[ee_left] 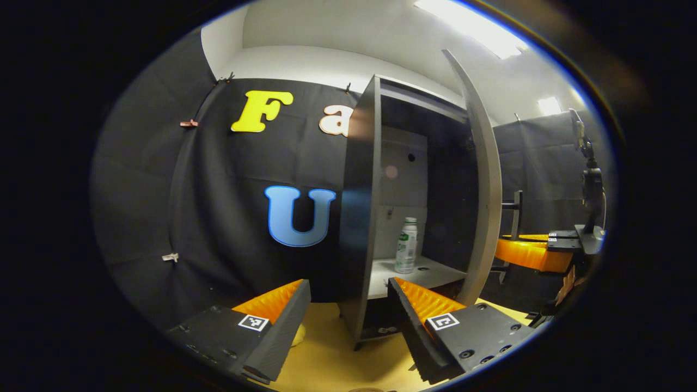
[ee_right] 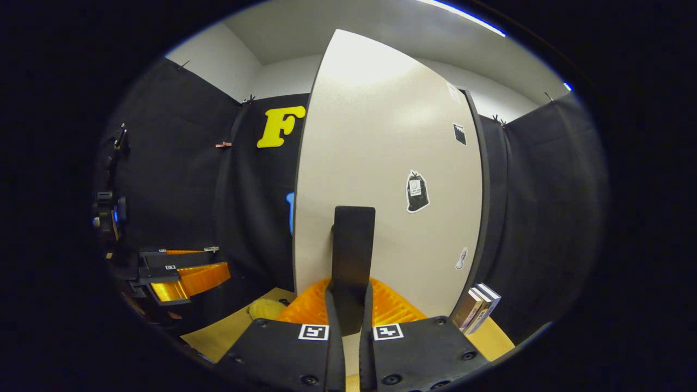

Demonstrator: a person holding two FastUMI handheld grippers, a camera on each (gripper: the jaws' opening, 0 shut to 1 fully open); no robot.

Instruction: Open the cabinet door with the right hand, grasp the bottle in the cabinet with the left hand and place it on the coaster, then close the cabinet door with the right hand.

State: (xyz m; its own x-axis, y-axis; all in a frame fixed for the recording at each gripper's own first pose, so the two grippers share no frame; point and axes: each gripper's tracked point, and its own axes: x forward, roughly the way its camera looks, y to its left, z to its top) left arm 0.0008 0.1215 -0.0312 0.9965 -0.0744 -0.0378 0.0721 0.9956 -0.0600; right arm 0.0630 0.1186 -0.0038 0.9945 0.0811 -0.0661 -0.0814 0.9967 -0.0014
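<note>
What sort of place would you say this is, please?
Likely a staged recording booth, not a home: black cloth walls, a lone cabinet on a table, and a camera stand.

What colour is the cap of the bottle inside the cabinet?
White, on the bottle; clearest in the left gripper view.

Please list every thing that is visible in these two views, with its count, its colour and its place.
cabinet: one, grey, on the table against the wall, standing open
door: one, pale grey with stickers, swung open
handle: one, black, upright on the door front
bottle: one, white with a pale cap, upright on the cabinet shelf
books: a few, dark and light, beside the cabinet's right foot
table: one, yellow, under the cabinet
round thing: one, yellowish, on the table left of the door
left gripper: one, open, facing the cabinet
right gripper: one, shut on the handle
</note>
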